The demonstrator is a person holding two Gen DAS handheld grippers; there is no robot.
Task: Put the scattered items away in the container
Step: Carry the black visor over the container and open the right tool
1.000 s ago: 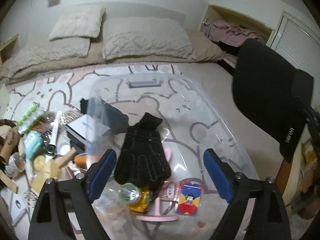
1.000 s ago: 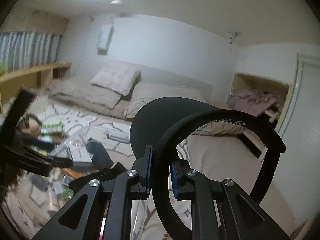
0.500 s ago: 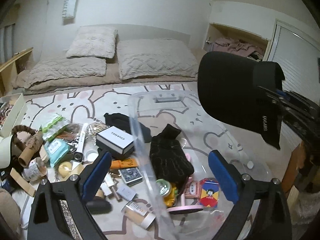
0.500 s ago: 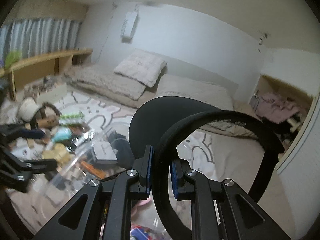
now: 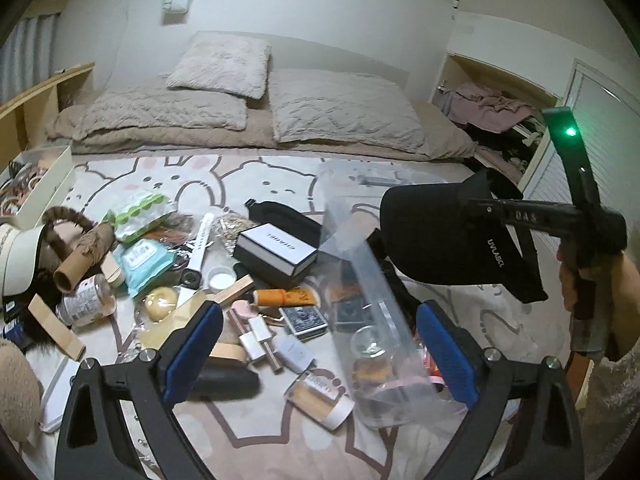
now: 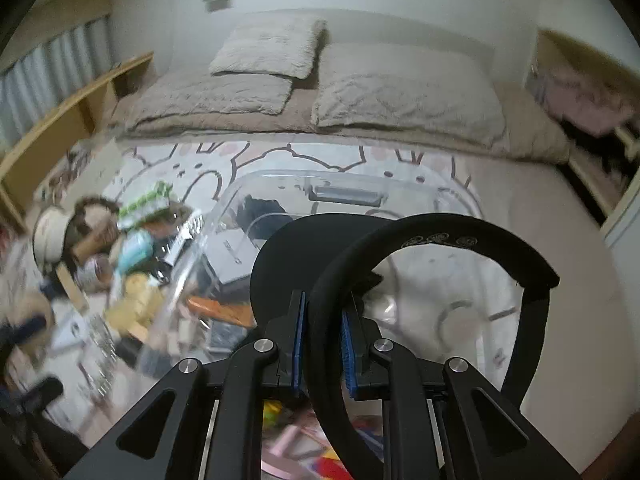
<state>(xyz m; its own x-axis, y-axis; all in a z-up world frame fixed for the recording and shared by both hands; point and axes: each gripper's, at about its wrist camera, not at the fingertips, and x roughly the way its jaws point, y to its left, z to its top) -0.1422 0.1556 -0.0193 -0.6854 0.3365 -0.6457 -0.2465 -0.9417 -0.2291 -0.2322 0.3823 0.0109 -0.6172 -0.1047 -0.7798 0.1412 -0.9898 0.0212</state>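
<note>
Right claw (image 6: 323, 346) grips the black visor (image 6: 432, 248) by its band above the clear container (image 6: 352, 184), left claw (image 5: 320, 344) open and empty; released carelessly, the visor perhaps catches the rim.

Surface: bed (image 5: 224, 432) with a bunny-print cover.
On it, left: scattered items (image 5: 192, 272).
On it, right: clear container (image 6: 400, 200).
Head end: pillows (image 5: 344, 112).

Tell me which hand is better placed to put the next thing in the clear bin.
Right. The right gripper is shut on the black visor above the clear bin; the left gripper is open and empty.
</note>
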